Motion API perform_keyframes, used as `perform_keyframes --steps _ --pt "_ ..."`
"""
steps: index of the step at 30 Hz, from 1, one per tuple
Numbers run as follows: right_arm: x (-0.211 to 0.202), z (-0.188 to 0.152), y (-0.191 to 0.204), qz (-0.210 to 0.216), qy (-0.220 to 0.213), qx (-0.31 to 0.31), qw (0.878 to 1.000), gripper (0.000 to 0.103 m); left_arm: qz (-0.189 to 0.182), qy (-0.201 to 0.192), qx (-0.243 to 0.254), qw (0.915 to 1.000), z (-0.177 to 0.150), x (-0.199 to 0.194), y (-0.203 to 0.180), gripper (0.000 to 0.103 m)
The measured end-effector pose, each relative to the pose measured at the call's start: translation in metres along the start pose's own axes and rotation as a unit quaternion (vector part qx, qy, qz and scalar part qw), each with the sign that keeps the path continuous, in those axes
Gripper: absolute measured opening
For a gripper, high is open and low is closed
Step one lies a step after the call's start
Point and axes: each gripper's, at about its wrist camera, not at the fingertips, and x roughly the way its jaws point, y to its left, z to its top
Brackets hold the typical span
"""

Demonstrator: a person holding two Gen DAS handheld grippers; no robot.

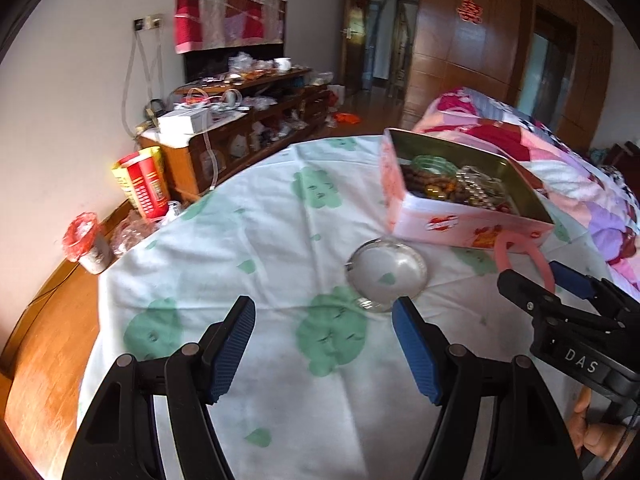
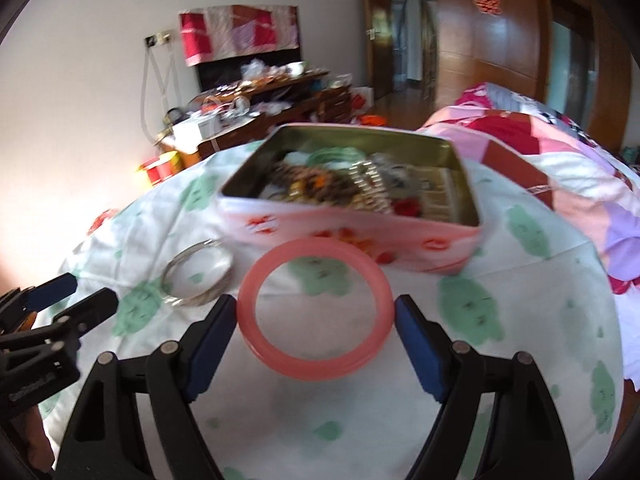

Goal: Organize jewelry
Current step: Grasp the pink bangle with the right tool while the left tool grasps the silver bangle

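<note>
Right tongs point(image 2: 316, 312) hold a pink bangle point(image 2: 316, 312) across its width, left pad touching the rim, right pad right at it, lower centre of frame. Left tongs point(image 1: 324, 312) wide open, nothing between, over the table point(image 1: 248, 240). Silver bangle point(image 1: 386, 276) lies just ahead of them. Pink tin point(image 2: 352, 236) of mixed jewelry sits behind both bangles, centre frame.
</note>
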Motion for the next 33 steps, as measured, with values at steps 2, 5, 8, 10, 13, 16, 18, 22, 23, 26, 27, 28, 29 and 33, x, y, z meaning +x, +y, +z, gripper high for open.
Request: perform_keyframes --steps 2,5,8,10,13,16,18,22,23,26,27,28,29,33 --pt "0.003 0.003 -0.010 -0.002 0.000 0.016 1.000 0.083 -0.017 0.011 0.021 0.9996 0.008 0.010 -0.012 0.071" --pt "0.001 0.004 -0.024 -0.013 -0.006 0.039 0.999 0.083 -0.041 0.035 0.051 0.9972 0.016 0.030 -0.029 0.071" --pt "0.002 0.005 -0.031 -0.014 -0.004 0.052 0.999 0.083 -0.043 0.059 0.064 0.9952 0.021 0.047 -0.041 0.071" --pt "0.002 0.005 -0.033 -0.012 -0.001 0.059 0.998 0.083 -0.044 0.066 0.062 0.9949 0.025 0.055 -0.045 0.072" --pt "0.006 0.005 -0.035 -0.009 0.006 0.063 0.998 0.083 -0.029 0.074 0.058 0.9951 0.028 0.065 -0.044 0.072" --pt "0.007 0.005 -0.035 -0.006 0.009 0.064 0.998 0.083 -0.016 0.065 0.050 0.9965 0.025 0.068 -0.042 0.072" --pt "0.008 0.005 -0.037 -0.004 0.012 0.065 0.998 0.083 -0.011 0.062 0.057 0.9964 0.024 0.069 -0.045 0.072" --pt "0.009 0.003 -0.039 0.000 0.017 0.070 0.997 0.083 -0.015 0.060 0.052 0.9967 0.025 0.069 -0.042 0.067" --pt "0.009 0.003 -0.039 0.000 0.017 0.071 0.997 0.083 -0.016 0.059 0.051 0.9968 0.025 0.069 -0.042 0.067" --pt "0.010 0.003 -0.039 0.001 0.017 0.070 0.997 0.083 -0.015 0.059 0.052 0.9968 0.025 0.068 -0.042 0.067" --pt "0.009 0.003 -0.039 0.001 0.017 0.069 0.998 0.083 -0.017 0.059 0.051 0.9968 0.025 0.069 -0.042 0.067" --pt "0.009 0.003 -0.039 0.000 0.016 0.068 0.998 0.083 -0.018 0.059 0.050 0.9968 0.026 0.069 -0.041 0.067" --pt "0.009 0.003 -0.039 -0.001 0.015 0.068 0.998 0.083 -0.019 0.059 0.049 0.9969 0.026 0.068 -0.041 0.067" --pt "0.007 0.003 -0.038 -0.004 0.011 0.067 0.998 0.083 -0.011 0.055 0.049 0.9972 0.028 0.067 -0.042 0.067"
